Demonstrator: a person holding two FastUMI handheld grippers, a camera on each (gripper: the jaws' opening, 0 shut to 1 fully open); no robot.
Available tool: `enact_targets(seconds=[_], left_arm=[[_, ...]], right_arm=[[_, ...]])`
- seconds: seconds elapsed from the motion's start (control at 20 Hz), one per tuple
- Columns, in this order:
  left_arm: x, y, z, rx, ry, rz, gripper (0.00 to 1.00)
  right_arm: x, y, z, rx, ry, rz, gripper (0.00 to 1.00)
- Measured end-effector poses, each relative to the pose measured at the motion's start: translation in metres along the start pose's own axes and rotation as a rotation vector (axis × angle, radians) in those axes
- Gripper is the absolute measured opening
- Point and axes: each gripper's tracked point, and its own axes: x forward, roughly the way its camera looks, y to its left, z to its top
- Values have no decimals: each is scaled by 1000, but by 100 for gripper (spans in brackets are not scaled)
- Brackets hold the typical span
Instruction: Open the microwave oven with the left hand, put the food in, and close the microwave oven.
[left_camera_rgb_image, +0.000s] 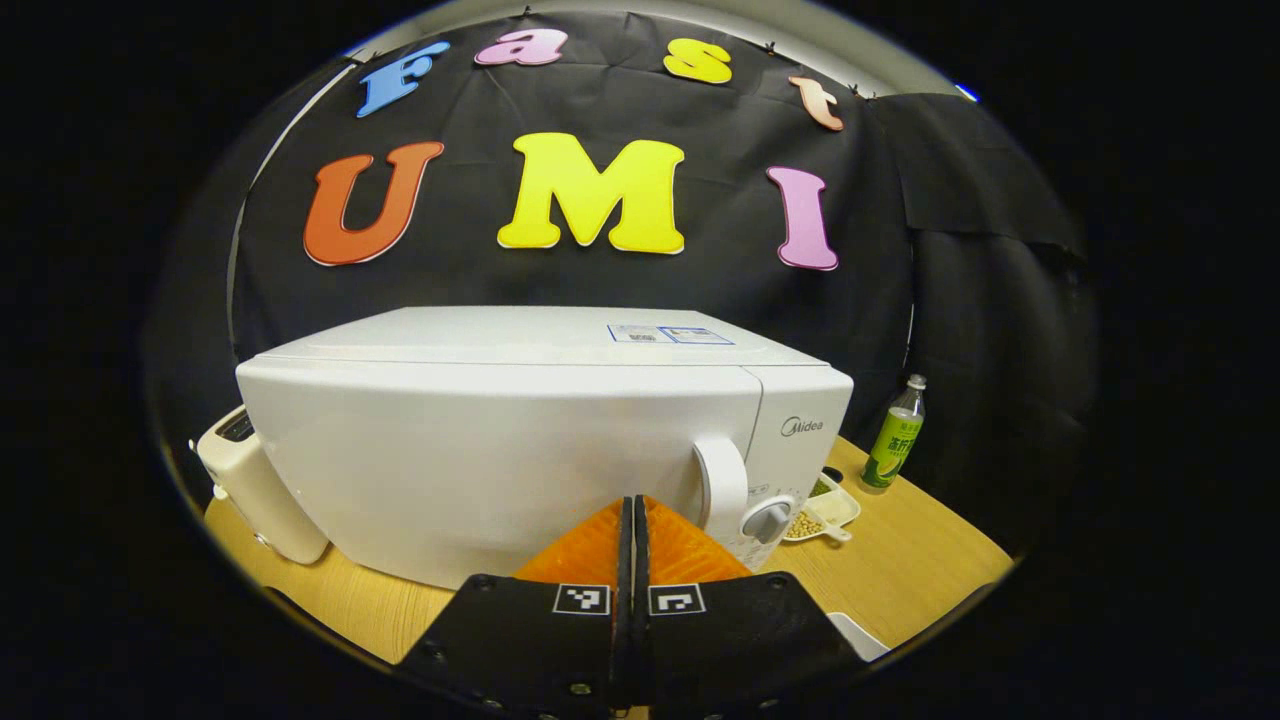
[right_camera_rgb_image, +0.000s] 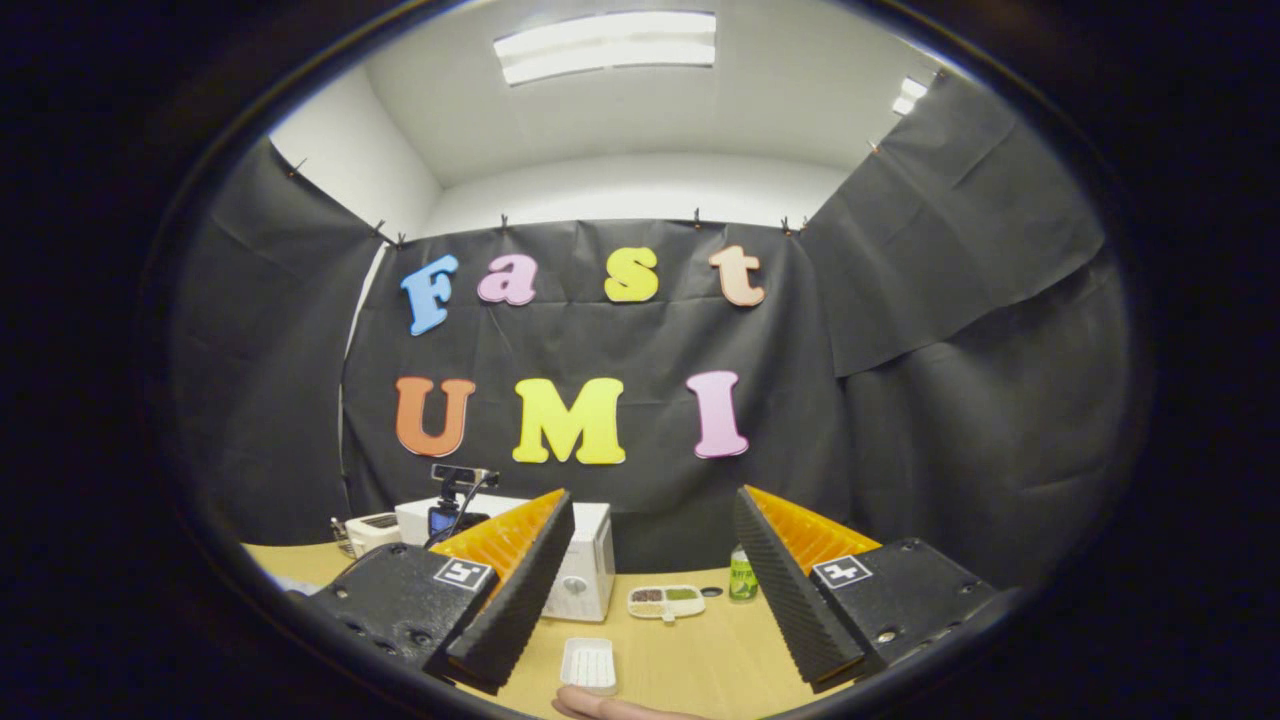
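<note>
Likely stiff: microwave (left_camera_rgb_image: 520, 440) door handle (left_camera_rgb_image: 722, 490) at 2 o'clock from pressed-together, empty left gripper (left_camera_rgb_image: 634, 520); right gripper (right_camera_rgb_image: 650, 560) wide

Shut microwave (left_camera_rgb_image: 520, 440) door close ahead; divided tray (left_camera_rgb_image: 825, 505) and bottle (left_camera_rgb_image: 897, 435) apparently crowding its right.

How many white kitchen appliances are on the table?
2: the microwave oven in the middle with its door closed, and a toaster at its left end. Others may be hidden behind it.
</note>
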Motion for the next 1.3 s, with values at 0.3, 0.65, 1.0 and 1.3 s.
enact_targets(seconds=[0.3, 0.65, 1.0, 1.3], left_arm=[[-71, 0, 8, -7, -53, 21, 0], [-169, -2, 17, 62, -83, 76, 1], [-273, -11, 59, 84, -203, 122, 96], [-350, -15, 93, 94, -314, 158, 96]], right_arm=[[-39, 21, -1, -12, 29, 41, 93], [-59, 12, 8, -33, 26, -17, 93], [-64, 2, 13, -13, 21, -55, 100], [-61, -3, 15, -5, 20, -76, 100]])
